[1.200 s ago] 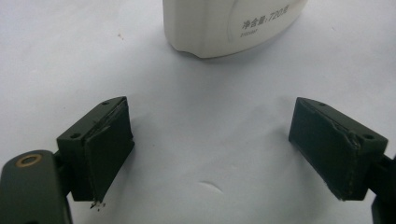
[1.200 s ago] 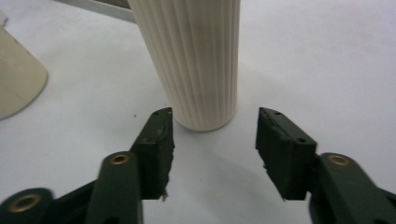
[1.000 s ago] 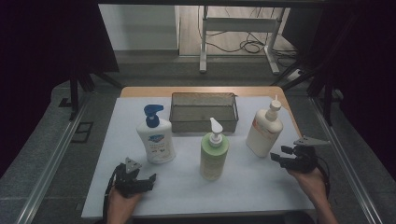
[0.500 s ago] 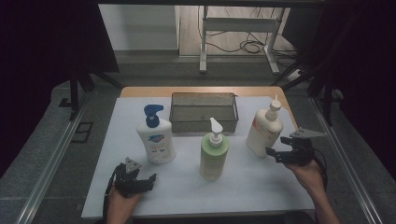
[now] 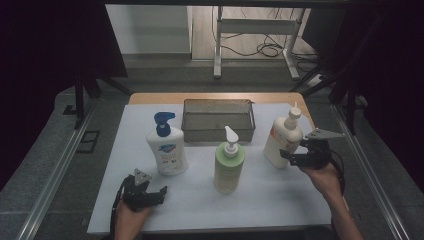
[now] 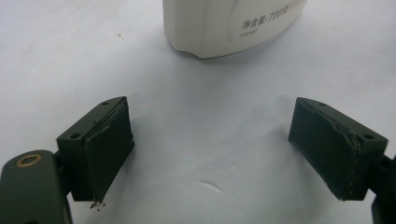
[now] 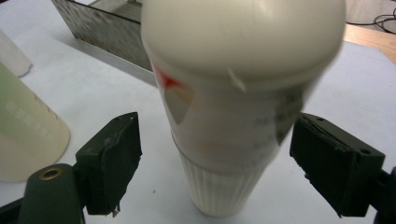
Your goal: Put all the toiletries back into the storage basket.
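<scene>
While the left gripper point(image 5: 150, 194) was kept idle with jaws apart near the blue-pump bottle point(image 5: 167, 145), the right gripper point(image 5: 295, 157) was brought up to the white bottle point(image 5: 281, 137) right of the mesh basket point(image 5: 218, 119), jaws just opened wide and straddling it unclamped, so a grasp was judged imminent.

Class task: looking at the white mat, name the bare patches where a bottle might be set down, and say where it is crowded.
Bare: the mat's front strip between the left claw and the right hand, and its left edge beside the blue-pump bottle. Crowded: the middle row, where the green bottle and white bottle stand before the mesh basket.
</scene>
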Demonstrator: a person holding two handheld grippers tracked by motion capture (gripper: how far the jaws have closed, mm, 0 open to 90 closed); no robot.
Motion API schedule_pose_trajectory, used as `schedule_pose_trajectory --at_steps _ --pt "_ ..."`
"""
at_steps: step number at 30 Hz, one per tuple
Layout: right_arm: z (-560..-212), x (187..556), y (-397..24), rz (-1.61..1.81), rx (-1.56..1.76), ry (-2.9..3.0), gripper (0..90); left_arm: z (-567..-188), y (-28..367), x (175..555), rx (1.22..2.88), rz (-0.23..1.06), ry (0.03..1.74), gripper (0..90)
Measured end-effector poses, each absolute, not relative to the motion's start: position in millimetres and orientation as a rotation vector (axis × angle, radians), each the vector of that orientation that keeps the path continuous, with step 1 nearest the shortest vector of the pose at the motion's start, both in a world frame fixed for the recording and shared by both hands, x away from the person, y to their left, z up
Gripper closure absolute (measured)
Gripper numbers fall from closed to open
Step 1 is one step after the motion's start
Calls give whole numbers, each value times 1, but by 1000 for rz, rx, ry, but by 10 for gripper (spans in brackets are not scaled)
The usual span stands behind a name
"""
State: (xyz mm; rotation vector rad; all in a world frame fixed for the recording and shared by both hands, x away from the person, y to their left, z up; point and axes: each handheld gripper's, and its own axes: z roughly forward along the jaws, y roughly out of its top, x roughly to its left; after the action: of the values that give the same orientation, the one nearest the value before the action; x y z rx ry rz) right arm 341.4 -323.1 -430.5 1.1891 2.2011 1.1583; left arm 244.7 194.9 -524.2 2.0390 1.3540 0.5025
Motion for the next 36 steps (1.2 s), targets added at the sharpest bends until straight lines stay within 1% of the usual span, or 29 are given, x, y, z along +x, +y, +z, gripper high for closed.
schedule_pose_trajectory --at_steps 5,13,14,18,20,21,22,23,24,36 --pt "-428 347 -317 1155 1187 2198 175 -524 195 245 2039 502 1354 130" --pt "-424 357 -311 1138 1191 2167 229 -524 195 245 2039 501 1354 131" --pt "-423 359 -309 1142 1190 2160 249 -524 195 245 2039 502 1354 131" --pt "-422 361 -307 1145 1192 2155 267 -524 195 245 2039 501 1354 130" --pt "-422 363 -306 1142 1195 2152 298 -524 195 245 2039 502 1354 130" --pt "-422 363 -306 1142 1195 2152 298 -524 195 245 2039 502 1354 131" --pt "-422 364 -306 1142 1194 2154 334 -524 195 245 2039 502 1354 130" --pt "-422 364 -306 1142 1194 2154 334 -524 195 245 2039 502 1354 130" --pt "-423 364 -306 1141 1192 2155 366 -524 195 245 2039 502 1354 130" --pt "-422 362 -305 1124 1197 2152 391 -524 195 245 2039 502 1354 131"
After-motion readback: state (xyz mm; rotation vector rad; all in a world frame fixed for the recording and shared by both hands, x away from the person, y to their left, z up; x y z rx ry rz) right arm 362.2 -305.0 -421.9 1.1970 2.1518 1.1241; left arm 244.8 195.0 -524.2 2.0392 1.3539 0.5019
